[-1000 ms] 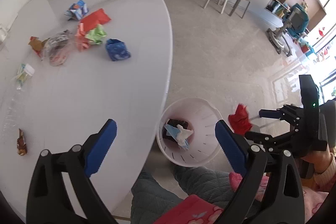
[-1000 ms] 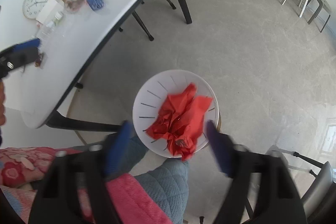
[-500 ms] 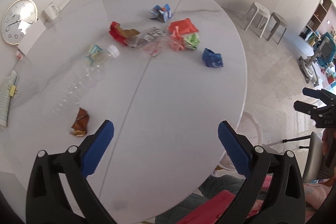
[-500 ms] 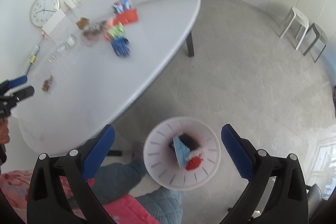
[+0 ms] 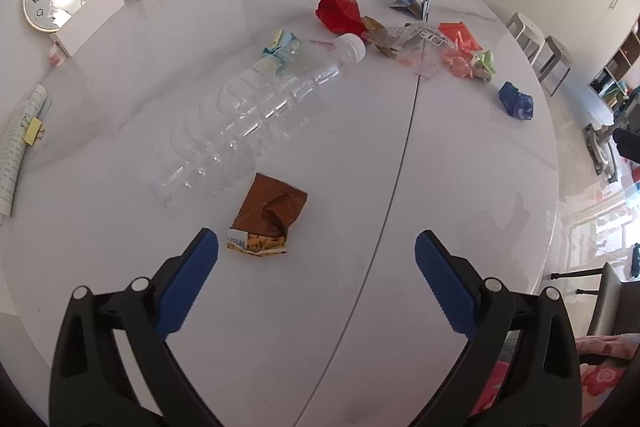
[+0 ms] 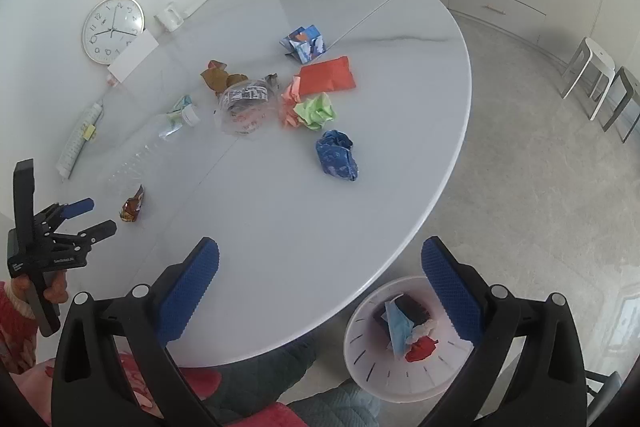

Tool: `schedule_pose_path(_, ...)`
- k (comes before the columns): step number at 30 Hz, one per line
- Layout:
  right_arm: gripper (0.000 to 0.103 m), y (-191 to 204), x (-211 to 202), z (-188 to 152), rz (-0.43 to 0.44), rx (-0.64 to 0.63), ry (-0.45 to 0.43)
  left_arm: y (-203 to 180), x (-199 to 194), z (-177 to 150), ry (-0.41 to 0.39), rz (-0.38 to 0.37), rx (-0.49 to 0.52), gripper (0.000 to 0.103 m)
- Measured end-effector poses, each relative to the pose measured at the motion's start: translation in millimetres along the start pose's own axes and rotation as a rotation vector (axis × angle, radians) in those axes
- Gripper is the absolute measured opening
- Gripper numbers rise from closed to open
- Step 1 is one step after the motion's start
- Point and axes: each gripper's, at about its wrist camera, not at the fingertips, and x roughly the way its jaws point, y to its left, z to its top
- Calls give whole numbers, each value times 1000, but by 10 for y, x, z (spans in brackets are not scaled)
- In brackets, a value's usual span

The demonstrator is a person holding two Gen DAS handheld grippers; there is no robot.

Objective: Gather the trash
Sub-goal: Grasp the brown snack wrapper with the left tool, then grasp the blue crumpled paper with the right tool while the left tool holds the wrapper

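Your white round tabletop [image 5: 460,187] fills most of both views, with a seam running across it. Beside its near edge, on the floor, stands the white slotted bin [image 6: 372,359], holding a few scraps: something dark, a light blue piece and a red bit. On the tabletop the biggest piece of trash is the clear plastic bottle [image 5: 248,123], lying on its side with its white cap pointing toward the far cluster. That cluster holds a crumpled clear wrapper [image 6: 248,107], a flat orange packet [image 6: 328,79], a red crumpled wrapper [image 5: 338,11], a green paper ball [image 6: 316,111], a blue crumpled wrapper [image 6: 336,159] lying a little apart, nearer the edge, and a small blue printed carton [image 6: 306,43] further back. Your left gripper [image 5: 316,259] hovers over the tabletop with its fingers spread wide and nothing between them; the torn brown snack packet [image 5: 268,219] lies just ahead of its left finger. Your right gripper [image 6: 318,273] has just been opening and its fingers stand wide, empty, above the tabletop's edge and the bin.
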Motion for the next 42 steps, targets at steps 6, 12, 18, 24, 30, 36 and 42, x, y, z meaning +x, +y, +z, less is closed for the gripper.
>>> schedule_pose_path(6, 101, 217, 115, 55, -22, 17, 17, 177, 309, 66, 61, -20, 71, 84)
schedule_pose_path(12, 101, 279, 194, 67, -52, 46, 41, 239, 522, 157, 90, -29, 138, 80)
schedule_pose_path(18, 101, 314, 230, 105, -67, 54, 54, 266, 656, 163, 117, -42, 146, 58)
schedule_pose_path(24, 101, 349, 245, 138, -66, 39, 57, 255, 623, 154, 100, -44, 127, 32)
schedule_pose_path(30, 101, 351, 242, 155, -53, 17, 53, 175, 518, 91, 103, -40, 102, 30)
schedule_pose_path(36, 101, 220, 259, 182, -39, 18, 44, -170, 347, 173, 72, -71, 84, 30)
schedule_pose_path(42, 101, 76, 457, 322, -46, 6, 46, -677, 313, 427, 41, -138, 96, 30)
